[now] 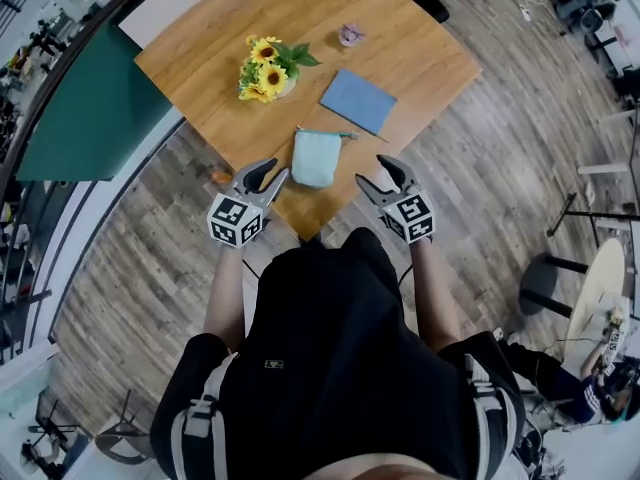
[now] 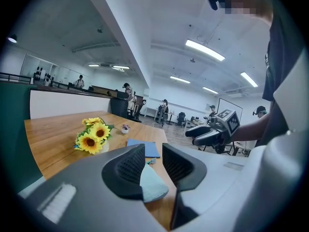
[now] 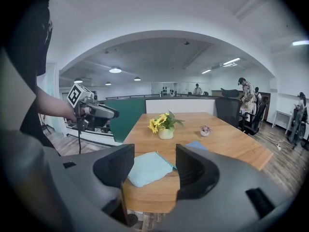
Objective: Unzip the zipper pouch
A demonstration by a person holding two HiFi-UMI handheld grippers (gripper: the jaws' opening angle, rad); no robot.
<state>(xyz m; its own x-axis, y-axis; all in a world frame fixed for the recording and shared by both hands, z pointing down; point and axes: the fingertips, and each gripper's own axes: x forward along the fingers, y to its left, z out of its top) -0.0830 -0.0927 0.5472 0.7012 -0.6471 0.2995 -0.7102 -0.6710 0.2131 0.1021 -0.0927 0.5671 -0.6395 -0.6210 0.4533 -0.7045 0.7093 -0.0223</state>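
A pale mint zipper pouch (image 1: 316,158) lies flat near the front edge of the wooden table (image 1: 420,48), its zipper along the far side with a teal pull at the right end. My left gripper (image 1: 266,175) hovers just left of the pouch, open and holding nothing. My right gripper (image 1: 384,176) hovers to the pouch's right, open wide and also holding nothing. In the left gripper view the pouch (image 2: 153,186) shows low between the jaws of the left gripper (image 2: 153,159), apart from them. In the right gripper view the pouch (image 3: 147,168) lies beyond the gap of the right gripper (image 3: 154,166).
A small vase of sunflowers (image 1: 268,68) stands behind the pouch to the left. A blue notebook (image 1: 358,100) lies behind it to the right, and a small pink ornament (image 1: 350,35) sits further back. A green panel (image 1: 90,108) flanks the table's left side.
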